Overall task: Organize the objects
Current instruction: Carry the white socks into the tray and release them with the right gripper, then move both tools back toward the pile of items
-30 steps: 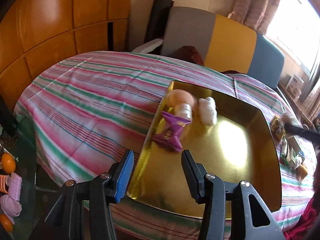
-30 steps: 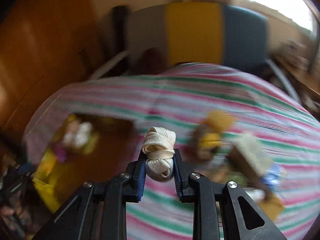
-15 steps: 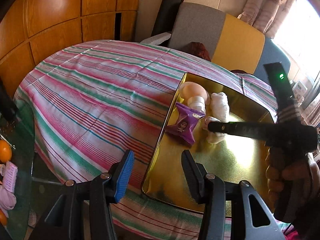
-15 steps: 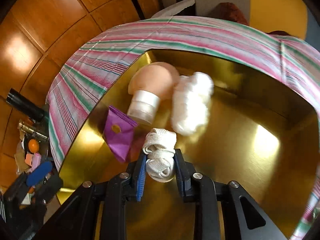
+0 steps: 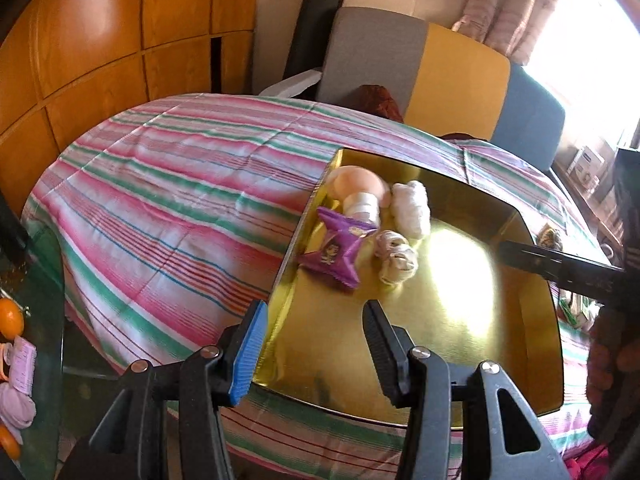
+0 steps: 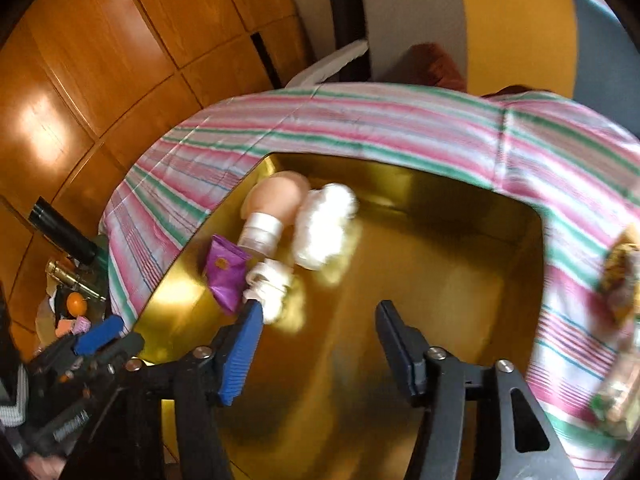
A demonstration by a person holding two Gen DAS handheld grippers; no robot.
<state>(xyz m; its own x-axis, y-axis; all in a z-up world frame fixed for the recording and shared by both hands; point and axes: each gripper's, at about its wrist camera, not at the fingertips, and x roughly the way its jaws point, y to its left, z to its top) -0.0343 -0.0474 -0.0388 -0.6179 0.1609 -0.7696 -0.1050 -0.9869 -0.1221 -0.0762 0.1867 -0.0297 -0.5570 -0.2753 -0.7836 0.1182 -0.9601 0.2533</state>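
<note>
A gold tray (image 5: 440,340) lies on the striped tablecloth. At its far left corner sit a peach bottle with a white cap (image 5: 360,190), a fluffy white wad (image 5: 412,210), a purple packet (image 5: 338,250) and a cream knotted bundle (image 5: 394,256). My left gripper (image 5: 315,312) hangs open over the tray's near edge, holding nothing. My right gripper (image 6: 319,312) is above the tray (image 6: 440,280) with its jaws opening. The knotted bundle (image 6: 270,280) lies free on the tray, just ahead of the blue-padded left finger and against the purple packet (image 6: 226,276).
Loose snack packets (image 6: 622,276) lie on the cloth right of the tray. A grey, yellow and blue chair back (image 5: 420,68) stands behind the table. A glass side table with oranges (image 5: 10,316) is at the left. Wood panels line the wall.
My right gripper carried the knotted bundle from the striped cloth over to the tray, then opened and let it go beside the purple packet. The left gripper stayed put.
</note>
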